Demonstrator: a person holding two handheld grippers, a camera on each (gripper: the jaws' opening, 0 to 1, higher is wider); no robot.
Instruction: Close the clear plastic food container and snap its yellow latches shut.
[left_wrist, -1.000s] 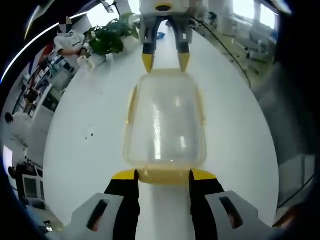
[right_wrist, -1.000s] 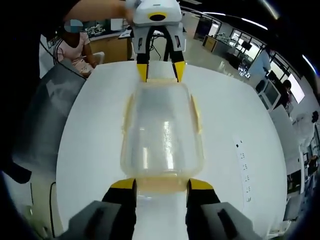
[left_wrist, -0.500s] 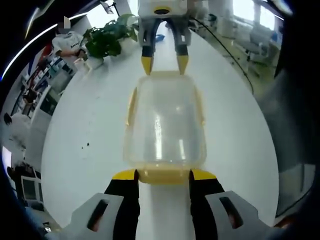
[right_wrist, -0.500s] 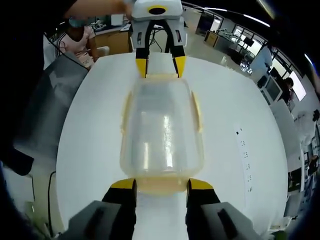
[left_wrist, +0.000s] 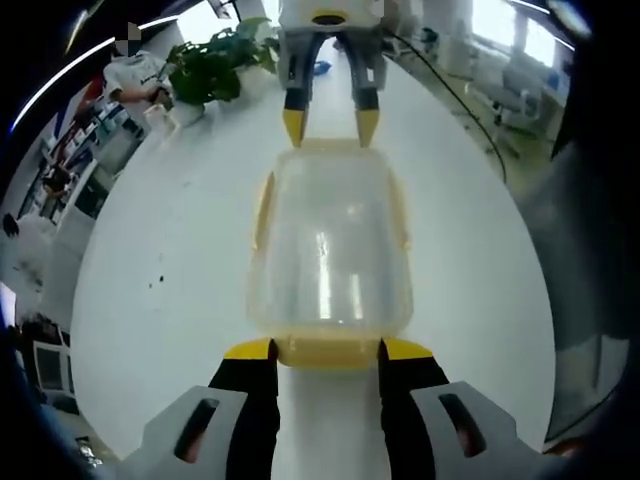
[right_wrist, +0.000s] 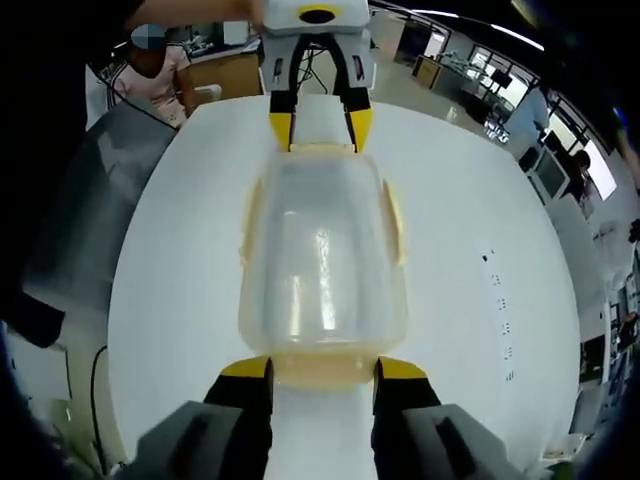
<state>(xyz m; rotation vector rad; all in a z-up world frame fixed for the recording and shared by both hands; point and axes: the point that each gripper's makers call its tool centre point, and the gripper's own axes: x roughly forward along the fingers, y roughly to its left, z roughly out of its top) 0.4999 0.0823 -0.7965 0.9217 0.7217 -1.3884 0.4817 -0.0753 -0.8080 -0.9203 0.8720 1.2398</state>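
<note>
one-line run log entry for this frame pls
stage: end latches | food container lid on, white table | left tool open at near yellow end latch | right tool open at opposite end

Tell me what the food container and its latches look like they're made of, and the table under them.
The container looks like clear, slightly frosted plastic: the white table shows through it, with soft glare streaks. Its latches look like opaque yellow plastic with a smooth sheen. The table looks like a smooth matte white laminate, though that's a guess.
</note>
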